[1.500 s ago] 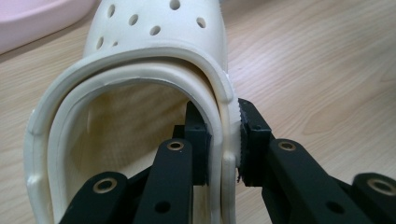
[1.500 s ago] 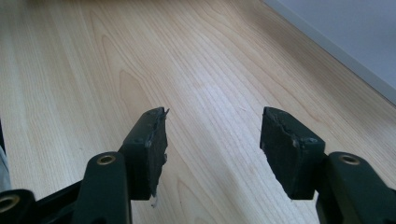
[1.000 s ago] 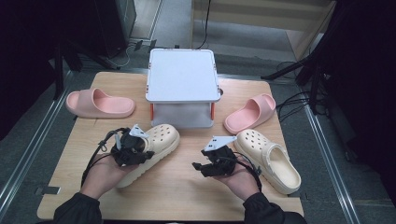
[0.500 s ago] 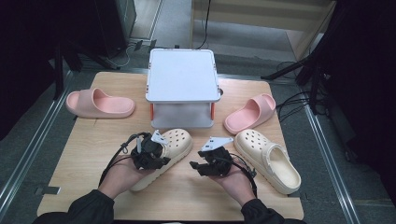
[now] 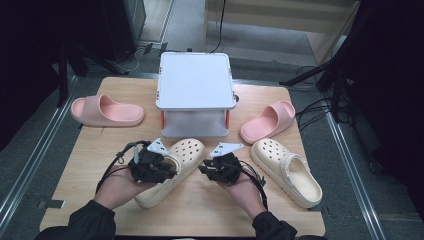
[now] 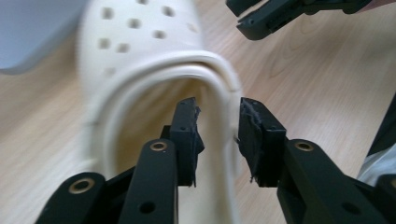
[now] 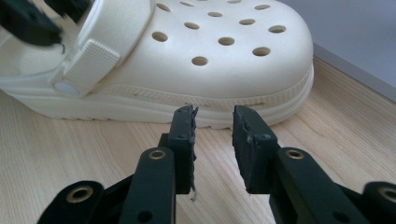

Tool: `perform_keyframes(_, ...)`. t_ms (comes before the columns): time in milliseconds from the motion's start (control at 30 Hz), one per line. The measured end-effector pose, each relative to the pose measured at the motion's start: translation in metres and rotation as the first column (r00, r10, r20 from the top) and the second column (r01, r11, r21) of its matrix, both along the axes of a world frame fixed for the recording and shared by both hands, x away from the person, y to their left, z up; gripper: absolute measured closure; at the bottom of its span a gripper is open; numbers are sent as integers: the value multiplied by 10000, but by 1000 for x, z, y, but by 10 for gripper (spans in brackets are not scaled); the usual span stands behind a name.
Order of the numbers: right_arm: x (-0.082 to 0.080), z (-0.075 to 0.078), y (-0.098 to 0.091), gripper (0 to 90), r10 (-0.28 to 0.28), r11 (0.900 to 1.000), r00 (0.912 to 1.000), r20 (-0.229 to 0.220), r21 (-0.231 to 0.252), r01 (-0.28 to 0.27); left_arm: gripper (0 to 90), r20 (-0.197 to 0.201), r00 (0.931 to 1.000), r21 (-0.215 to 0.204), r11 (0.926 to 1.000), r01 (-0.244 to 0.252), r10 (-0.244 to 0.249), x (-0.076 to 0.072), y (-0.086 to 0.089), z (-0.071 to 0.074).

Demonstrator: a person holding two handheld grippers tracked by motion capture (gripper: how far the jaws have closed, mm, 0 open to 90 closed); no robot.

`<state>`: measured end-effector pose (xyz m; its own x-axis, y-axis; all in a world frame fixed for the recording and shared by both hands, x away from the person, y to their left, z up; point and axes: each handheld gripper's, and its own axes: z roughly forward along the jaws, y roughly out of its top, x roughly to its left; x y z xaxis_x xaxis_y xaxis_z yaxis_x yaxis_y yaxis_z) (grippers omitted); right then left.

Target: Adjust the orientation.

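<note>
The wooden surface (image 5: 90, 150) is carrying four shoes and a white two-level stand (image 5: 195, 82) sitting at the far middle. Both levels of that stand are looking bare, so by my reckoning the tidying is barely under way. A pink slide (image 5: 106, 111) is lying far left, another pink slide (image 5: 269, 121) far right, both untouched. The right-hand cream clog (image 5: 286, 171) is waiting alone near the right edge, well apart from either hand.

All the action is on the left cream clog (image 5: 175, 167), lying just near of the stand, toe pointing at it. The left tongs (image 5: 165, 169) are sitting at its heel opening, and in the left gripper view the clog's rim (image 6: 219, 100) is running between the two black jaws. Those jaws have just been opening; the pads are not visibly pressing, so I am calling that a loosened, half-spread hold with nothing truly gripped. The right tongs (image 5: 207, 170) are hovering just beside the clog's right flank (image 7: 219, 109), jaws just been closing, nothing between them, a gap showing.

So: no shoe lifted, none placed. All four pieces are waiting to be moved, I'd judge.
</note>
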<state>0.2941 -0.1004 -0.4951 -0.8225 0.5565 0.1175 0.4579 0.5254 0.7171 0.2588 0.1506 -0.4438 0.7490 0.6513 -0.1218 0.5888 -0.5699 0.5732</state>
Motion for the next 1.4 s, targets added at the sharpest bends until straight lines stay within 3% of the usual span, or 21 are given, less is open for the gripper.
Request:
perform_keyframes(133, 0, 0, 3, 731, 15, 10000, 10000, -32, 36, -15, 722, 196, 9996, -122, 9997, -225, 227, 1, 16, 7)
perform_keyframes(300, 1, -1, 9, 777, -56, 9999, 9993, -362, 109, 60, 767, 233, 9938, -167, 9939, -1086, 1090, 9, 50, 4)
perform_keyframes(333, 2, -1, 10, 797, -125, 9998, 9991, -412, 118, 130, 769, 233, 9938, -167, 9939, -1086, 1090, 9, 50, 4)
perform_keyframes(533, 0, -3, 17, 813, 4, 10000, 9992, -411, -19, -4, 780, 7, 9891, -127, 9891, -1470, 1470, 22, 68, -20)
perform_keyframes(567, 0, -4, 20, 813, 40, 10000, 9990, -455, -84, -44, 785, -313, 9878, -179, 9880, -1532, 1526, 24, 71, -29)
perform_keyframes(600, 0, -5, 21, 813, 102, 9999, 9989, -462, -97, -106, 784, -313, 9878, -179, 9880, -1532, 1526, 24, 71, -29)
perform_keyframes(700, 1, -6, 23, 812, 121, 9998, 9984, -556, -117, -128, 779, -816, 9852, -216, 9880, -1530, 1508, 26, 73, -38)
perform_keyframes(933, 5, -9, 28, 804, 258, 9992, 9985, -489, -300, -273, 821, -939, 9840, -343, 9873, -1554, 1517, 23, 72, -43)
perform_keyframes(967, 6, -8, 28, 804, 227, 9992, 9983, -535, -303, -244, 821, -1060, 9843, -495, 9879, -1468, 1410, 20, 70, -44)
perform_keyframes(1267, 15, -6, 24, 806, 22, 9989, 9977, -677, -474, -54, 823, -1033, 9900, -510, 9935, -1021, 964, 10, 54, -46)
perform_keyframes(1400, 20, -7, 22, 805, -117, 9993, 9973, -724, -367, 91, 822, -1181, 9894, -706, 9931, -934, 847, 9, 51, -47)
